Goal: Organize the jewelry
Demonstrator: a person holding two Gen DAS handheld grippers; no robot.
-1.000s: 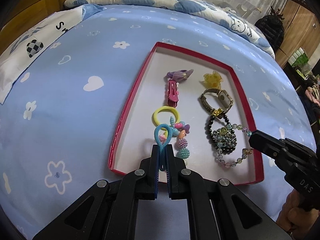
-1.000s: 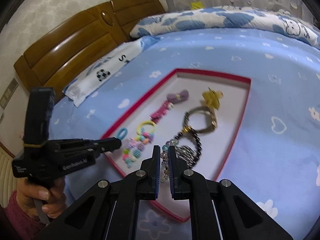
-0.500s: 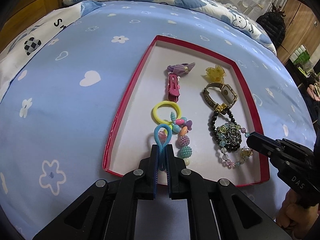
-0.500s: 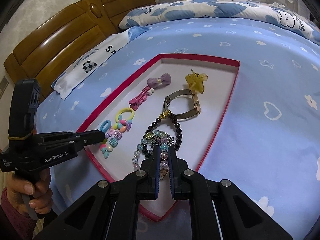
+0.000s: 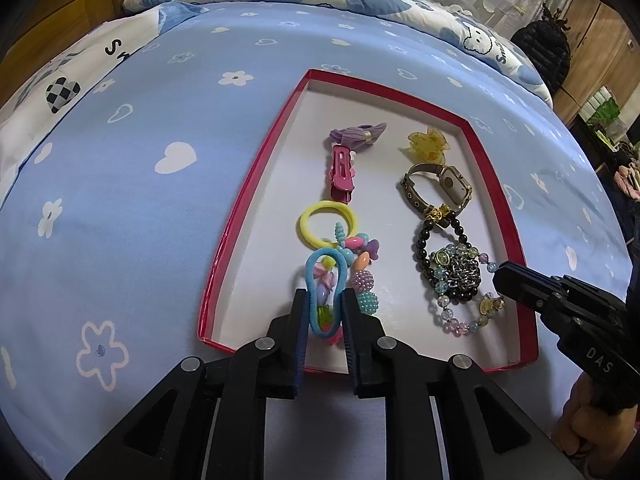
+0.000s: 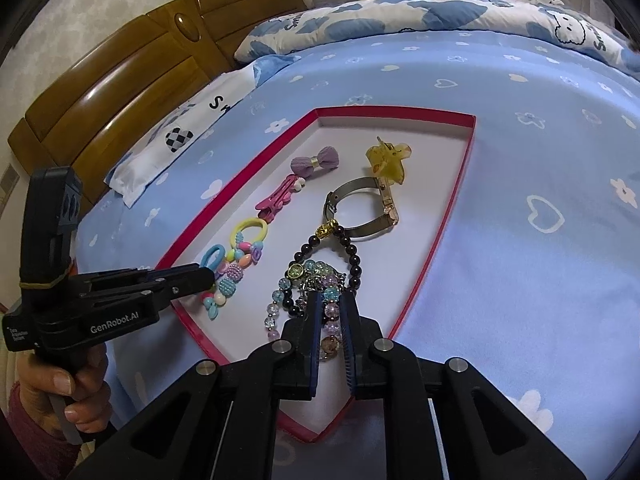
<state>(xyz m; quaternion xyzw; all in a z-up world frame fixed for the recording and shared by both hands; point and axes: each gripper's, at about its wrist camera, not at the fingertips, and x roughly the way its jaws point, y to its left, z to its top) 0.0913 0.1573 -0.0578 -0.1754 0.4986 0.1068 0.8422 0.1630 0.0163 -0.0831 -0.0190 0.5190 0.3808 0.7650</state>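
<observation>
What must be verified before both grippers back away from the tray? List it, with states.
1. Left gripper jaws parted: ok.
2. Blue hair tie down inside the red tray: ok.
3. Hair tie free of the left pads: cannot tell; the loop fills the gap between them.
4. Right gripper jaws parted: ok.
5. Pastel bead bracelet inside the tray: ok, though it overlaps the black bead bracelet.
6. Bracelet strand clear of the right fingers: not ok; beads sit between them, so pull back slowly.
</observation>
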